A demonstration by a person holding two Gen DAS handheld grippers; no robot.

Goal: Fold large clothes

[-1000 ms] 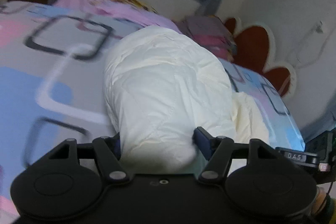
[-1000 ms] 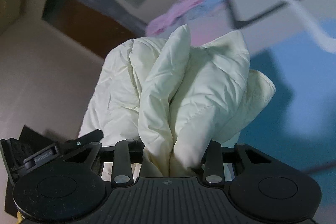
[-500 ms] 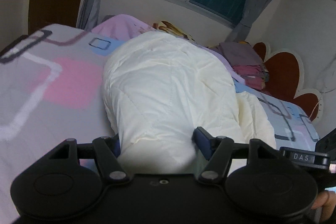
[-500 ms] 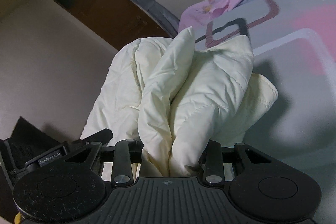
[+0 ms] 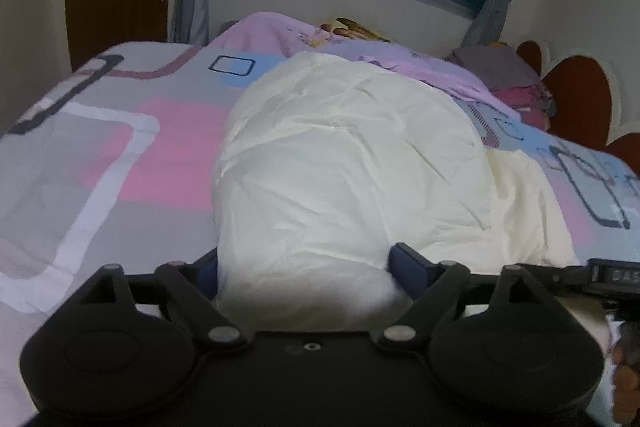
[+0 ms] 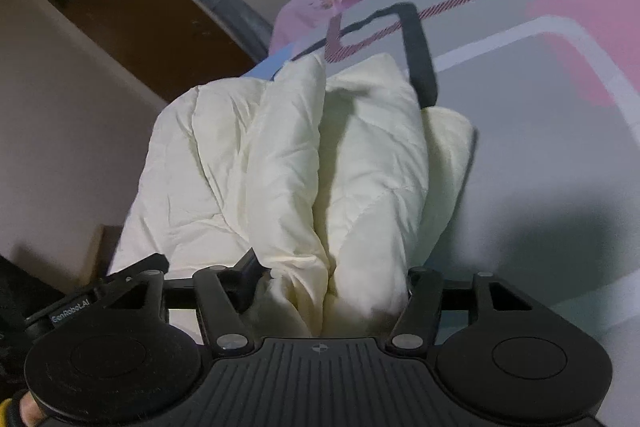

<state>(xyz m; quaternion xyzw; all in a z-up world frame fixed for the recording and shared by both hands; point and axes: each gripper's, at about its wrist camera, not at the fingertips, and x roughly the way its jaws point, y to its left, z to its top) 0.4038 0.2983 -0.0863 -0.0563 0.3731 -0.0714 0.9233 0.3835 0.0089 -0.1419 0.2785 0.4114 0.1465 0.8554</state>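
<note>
Left tool [image 5: 306, 267] clamped on cream quilted garment [image 5: 352, 163], right tool [image 6: 328, 287] gripping its bunched folds, above bed [image 5: 120, 155]

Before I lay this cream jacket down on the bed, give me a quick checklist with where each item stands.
1. Left gripper clamped on the cream jacket: ok, fabric fills the jaws.
2. Right gripper clamped on it: ok, several bunched layers pinched.
3. Jacket smooth: not ok, deep folds in the right wrist view.
4. Landing spot on the patterned bedsheet: ok, flat and bare to the left.
5. Pink blanket out of the way: ok, it lies beyond the jacket.
6. Jacket's lower edge: cannot tell, hidden.
</note>
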